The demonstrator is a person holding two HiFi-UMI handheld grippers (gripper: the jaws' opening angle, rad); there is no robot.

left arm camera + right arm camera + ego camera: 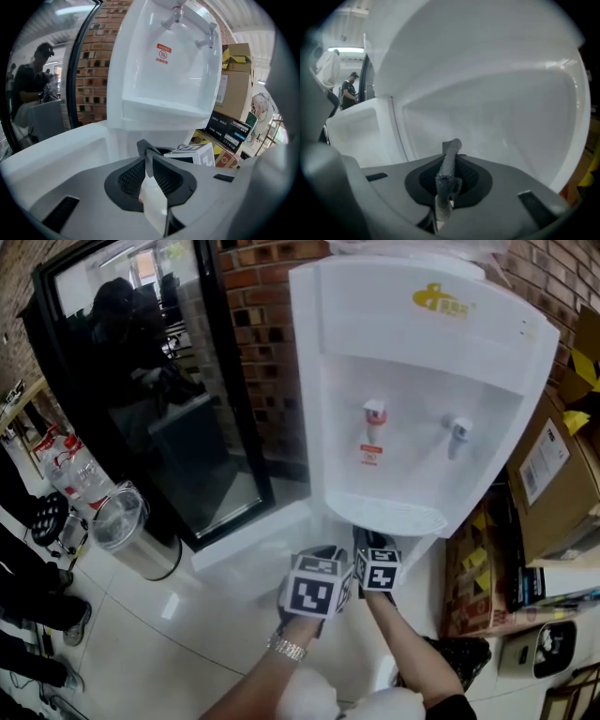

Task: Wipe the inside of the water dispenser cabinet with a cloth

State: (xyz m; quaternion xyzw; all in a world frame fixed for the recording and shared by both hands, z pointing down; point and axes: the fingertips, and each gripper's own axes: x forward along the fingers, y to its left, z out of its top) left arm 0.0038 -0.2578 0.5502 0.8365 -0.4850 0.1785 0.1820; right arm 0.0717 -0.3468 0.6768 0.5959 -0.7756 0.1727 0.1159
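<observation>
Facing the white water dispenser (422,381): upright, long axis vertical, taps toward the head camera. Below its drip tray (389,512), straight ahead of both grippers, the cabinet (487,108), with what looks like its door (248,540) swung out left. Right gripper (450,150) nearer the white hollow, jaws pressed together, nothing clearly between. Just beside it, left gripper (147,157) clamped on a white cloth (153,204), strip lying along the jaws, aimed at the tray rather than inward. Likely needs tipping forward and in.
</observation>
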